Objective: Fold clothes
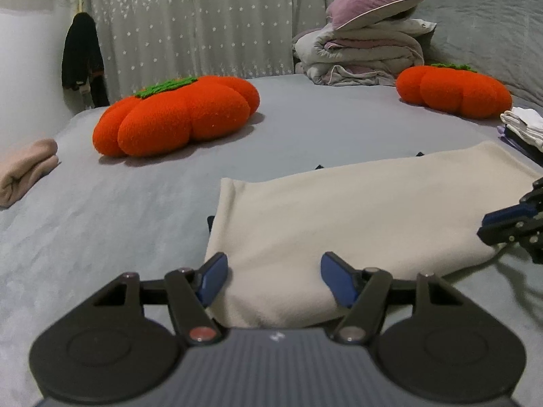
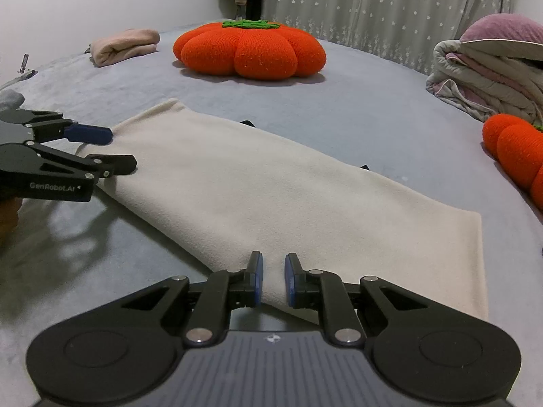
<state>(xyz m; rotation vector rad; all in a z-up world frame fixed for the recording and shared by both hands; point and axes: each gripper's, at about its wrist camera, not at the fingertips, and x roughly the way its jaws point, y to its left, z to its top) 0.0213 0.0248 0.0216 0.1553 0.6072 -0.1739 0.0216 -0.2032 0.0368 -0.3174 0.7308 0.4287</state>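
Dark garment mostly hidden beneath cream cloth on the grey bed. Left gripper spread, empty; right gripper pinching the cloth's edge.

A home bedroom; grey bed, folded quilts, starred curtain.

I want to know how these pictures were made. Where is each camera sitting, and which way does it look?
Left wrist view: sits on the left gripper, looking along its spread blue fingers over the cream cloth on the bed.
Right wrist view: sits on the right gripper, fingers pinching the cloth's near edge; the left gripper enters from the left.
Both share the cloth, the orange pumpkin cushion, the folded pink garment and the starry curtain.
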